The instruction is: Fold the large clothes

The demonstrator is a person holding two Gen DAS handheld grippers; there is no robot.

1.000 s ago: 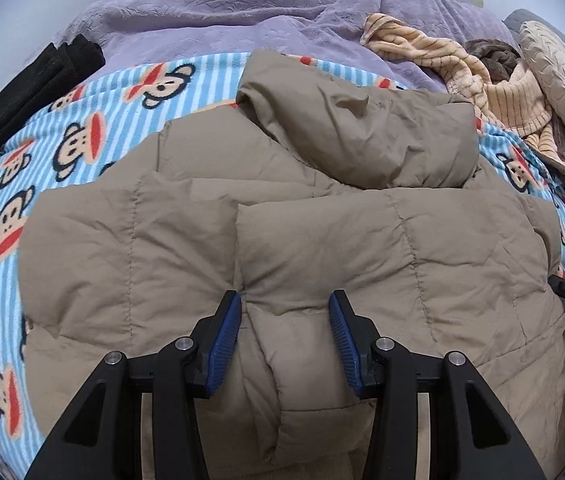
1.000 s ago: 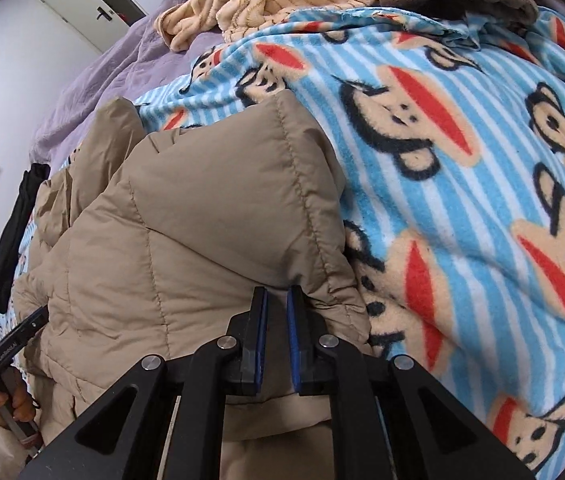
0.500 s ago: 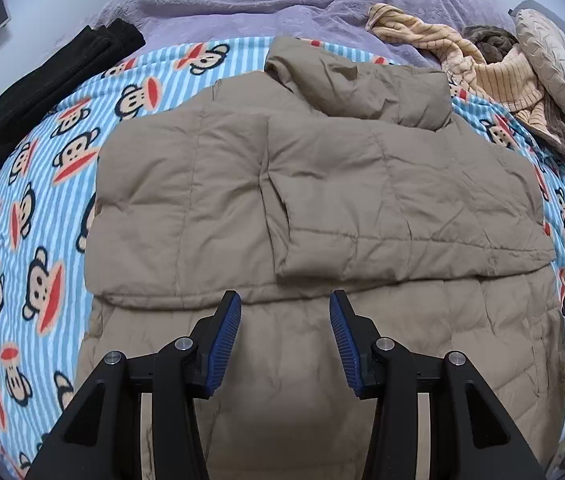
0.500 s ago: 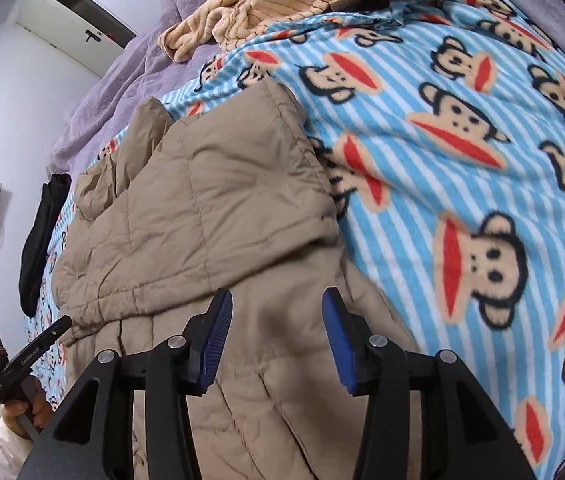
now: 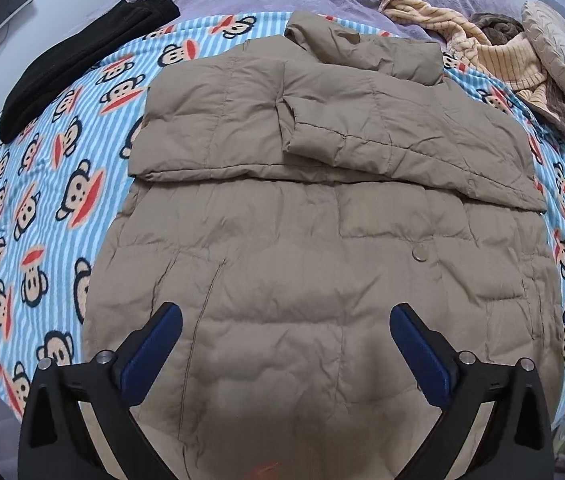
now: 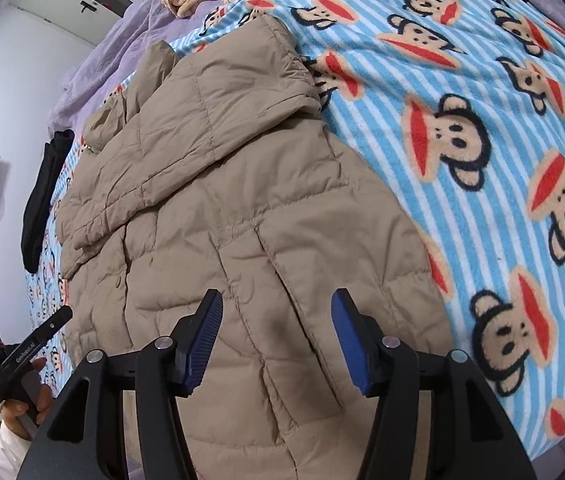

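Monkey-print blanket (image 5: 62,152) bears the tan coat (image 5: 314,264); left tool (image 5: 285,322) and right tool (image 6: 276,312) just spread, empty.

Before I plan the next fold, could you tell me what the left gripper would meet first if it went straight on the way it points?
Probably the tan puffer jacket: the open left gripper points at its lower body.

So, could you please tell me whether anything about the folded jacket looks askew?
Slightly. On the tan puffer jacket, the right sleeve lies folded across the chest at a slant, its lower edge dropping toward the right, while the left sleeve's edge runs nearly level. Nothing looks damaged.
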